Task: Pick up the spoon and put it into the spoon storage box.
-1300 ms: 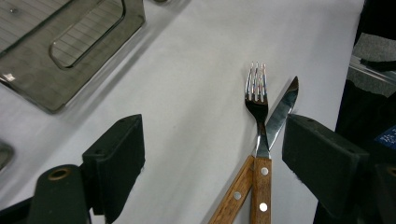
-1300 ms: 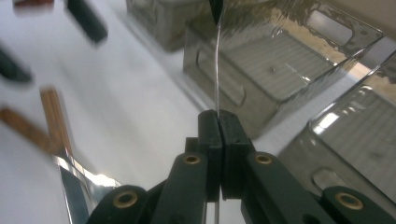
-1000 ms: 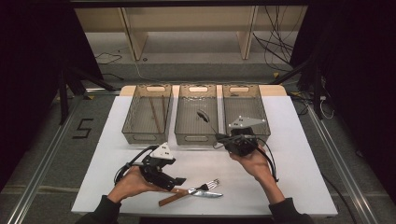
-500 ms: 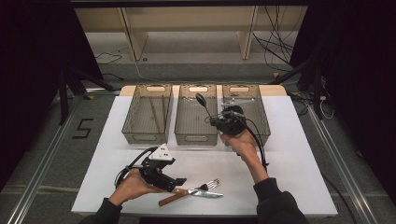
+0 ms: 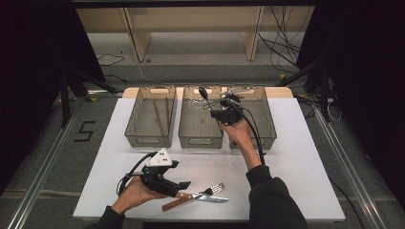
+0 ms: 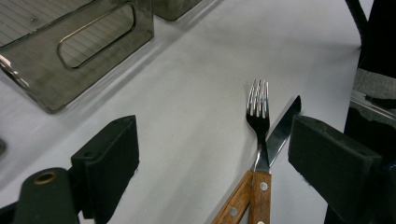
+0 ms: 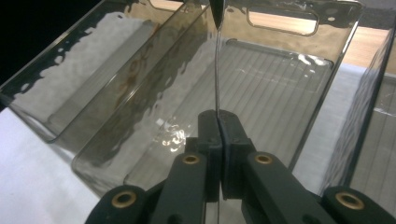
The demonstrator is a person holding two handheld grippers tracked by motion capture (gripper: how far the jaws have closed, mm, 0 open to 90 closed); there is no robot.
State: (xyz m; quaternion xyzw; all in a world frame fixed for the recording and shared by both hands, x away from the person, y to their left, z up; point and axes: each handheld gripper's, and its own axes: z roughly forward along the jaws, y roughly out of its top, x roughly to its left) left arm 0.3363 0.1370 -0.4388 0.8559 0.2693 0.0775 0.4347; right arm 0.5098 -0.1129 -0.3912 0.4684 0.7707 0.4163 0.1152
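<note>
The right gripper, clamped on a spoon, has lifted it over the middle bin, probably sorting cutlery, while the left gripper waits, jaws apart, by the fork.

Spoon bowl beyond top edge

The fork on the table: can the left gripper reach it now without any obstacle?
Probably yes. The left gripper is open just before the fork, with bare table between. The fork crosses a knife, which may be grasped together with it.
</note>
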